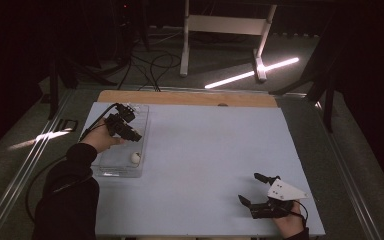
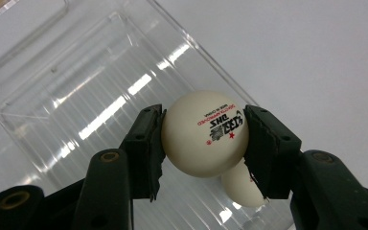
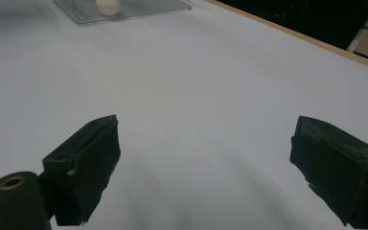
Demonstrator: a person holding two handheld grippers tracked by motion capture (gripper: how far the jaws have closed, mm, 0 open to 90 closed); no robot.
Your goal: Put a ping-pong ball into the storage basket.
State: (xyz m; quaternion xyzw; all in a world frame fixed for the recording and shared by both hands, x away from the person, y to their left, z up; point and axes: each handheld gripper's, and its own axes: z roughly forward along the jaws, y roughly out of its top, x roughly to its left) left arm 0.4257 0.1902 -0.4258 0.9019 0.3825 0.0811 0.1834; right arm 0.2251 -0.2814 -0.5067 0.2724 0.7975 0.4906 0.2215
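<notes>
My left gripper (image 2: 204,136) is shut on a white ping-pong ball (image 2: 204,134) with red and black print, both pads pressing its sides. It hangs over a clear plastic tray (image 2: 76,110). A second white ball (image 2: 242,188) lies in the tray just under the held one. In the high view the left gripper (image 1: 132,134) is above the tray (image 1: 111,169) at the table's left, and the loose ball (image 1: 136,158) rests near the tray's right wall. My right gripper (image 1: 248,187) lies open near the front right edge, nothing between its jaws (image 3: 203,167).
A pale blue mat (image 1: 205,150) covers the table, with a wooden strip (image 1: 180,98) along the far edge. From the right gripper view the tray (image 3: 139,10) and a ball (image 3: 108,5) sit far off at the top. A white frame (image 1: 225,25) stands on the floor beyond.
</notes>
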